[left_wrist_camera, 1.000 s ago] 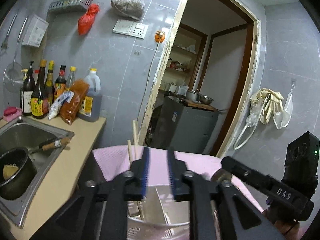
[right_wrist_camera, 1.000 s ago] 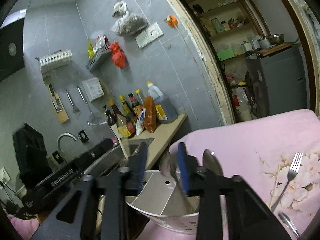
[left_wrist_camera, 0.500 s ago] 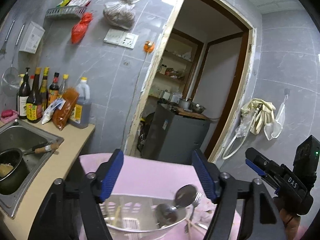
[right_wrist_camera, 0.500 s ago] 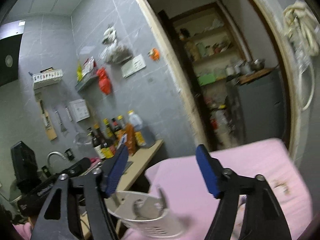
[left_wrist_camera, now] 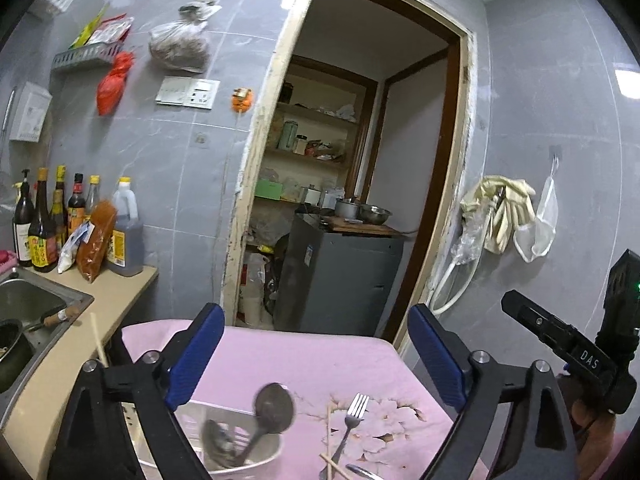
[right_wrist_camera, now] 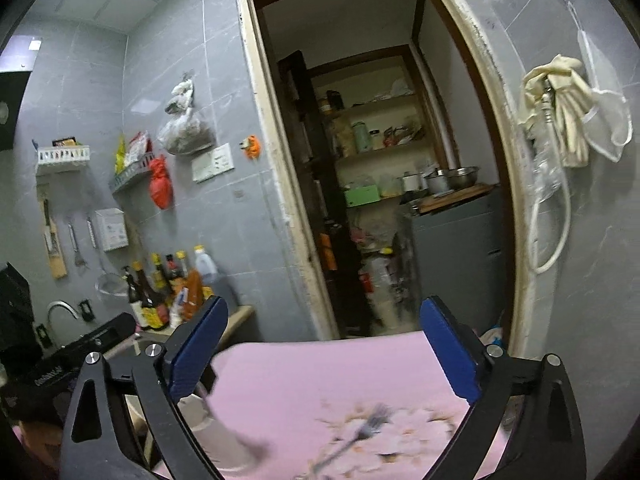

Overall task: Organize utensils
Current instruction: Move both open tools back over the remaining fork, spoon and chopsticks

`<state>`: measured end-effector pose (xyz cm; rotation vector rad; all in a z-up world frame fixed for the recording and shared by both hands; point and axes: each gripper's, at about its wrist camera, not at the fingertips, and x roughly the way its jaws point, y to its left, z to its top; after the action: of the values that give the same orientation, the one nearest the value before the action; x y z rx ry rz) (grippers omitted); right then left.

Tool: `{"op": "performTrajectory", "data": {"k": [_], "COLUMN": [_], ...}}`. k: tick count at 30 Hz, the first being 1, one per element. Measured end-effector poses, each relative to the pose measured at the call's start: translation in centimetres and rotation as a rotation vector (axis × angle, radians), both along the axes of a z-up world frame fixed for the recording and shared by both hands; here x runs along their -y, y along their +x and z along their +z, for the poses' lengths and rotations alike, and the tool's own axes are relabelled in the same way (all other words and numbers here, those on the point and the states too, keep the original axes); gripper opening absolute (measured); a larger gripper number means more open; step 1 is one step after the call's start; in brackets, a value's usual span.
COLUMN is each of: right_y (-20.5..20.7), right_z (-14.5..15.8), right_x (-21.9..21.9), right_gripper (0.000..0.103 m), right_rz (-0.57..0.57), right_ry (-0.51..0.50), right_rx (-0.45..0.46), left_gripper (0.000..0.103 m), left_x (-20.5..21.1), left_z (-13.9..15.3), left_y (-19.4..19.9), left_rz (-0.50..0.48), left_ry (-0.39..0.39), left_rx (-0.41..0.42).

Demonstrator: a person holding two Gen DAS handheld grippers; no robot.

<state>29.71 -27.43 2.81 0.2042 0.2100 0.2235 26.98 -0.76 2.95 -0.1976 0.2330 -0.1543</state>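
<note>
In the left wrist view a white utensil basket [left_wrist_camera: 256,458] stands on the pink floral tablecloth [left_wrist_camera: 304,356] and holds two metal spoons [left_wrist_camera: 274,402]. A chopstick [left_wrist_camera: 98,340] sticks up at its left. A fork [left_wrist_camera: 352,420] and chopsticks [left_wrist_camera: 330,456] lie on the cloth to its right. My left gripper [left_wrist_camera: 316,354] is open and empty above the basket. My right gripper [right_wrist_camera: 324,350] is open and empty; its body also shows in the left wrist view [left_wrist_camera: 576,356]. The right wrist view shows the basket [right_wrist_camera: 224,444] and fork [right_wrist_camera: 360,436] blurred.
A counter [left_wrist_camera: 76,320] with sauce bottles [left_wrist_camera: 48,220] and a steel sink [left_wrist_camera: 24,308] holding a pot lies left of the table. An open doorway [left_wrist_camera: 360,184] with a grey cabinet [left_wrist_camera: 340,276] is behind. Gloves [left_wrist_camera: 504,212] hang on the right wall.
Both grippers opened from shut and rose away from the basket. Spoons and a chopstick now stand in the basket. The right gripper swung to the right.
</note>
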Motion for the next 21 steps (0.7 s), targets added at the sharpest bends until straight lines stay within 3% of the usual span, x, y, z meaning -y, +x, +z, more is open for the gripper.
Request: {"op": "performTrajectory", "data": {"k": [10,19,21], "right_y": [2.0,4.9,5.6], "right_z": [-4.6,-11.6,-13.1], "right_x": [4.8,7.8,7.7], "right_gripper": [0.100,0.100,0.095], "right_rz": [0.029,0.110,0.135], "right_ry": [-0.031,0.008,0.013], "right_rx": [-0.157,-0.372,-0.407], "left_gripper": [0.094,0.094,0.091], "left_x": [5.4,7.1,7.3], "left_z": [-3.4,-8.0,-9.1], "left_y": [-0.6,-0.3,0.0], "left_rz": [0.042,0.080,0.081], "left_ry": [0.060,0.008,-0.007], "left_rx": [-0.078,-0.232,-0.267]}}
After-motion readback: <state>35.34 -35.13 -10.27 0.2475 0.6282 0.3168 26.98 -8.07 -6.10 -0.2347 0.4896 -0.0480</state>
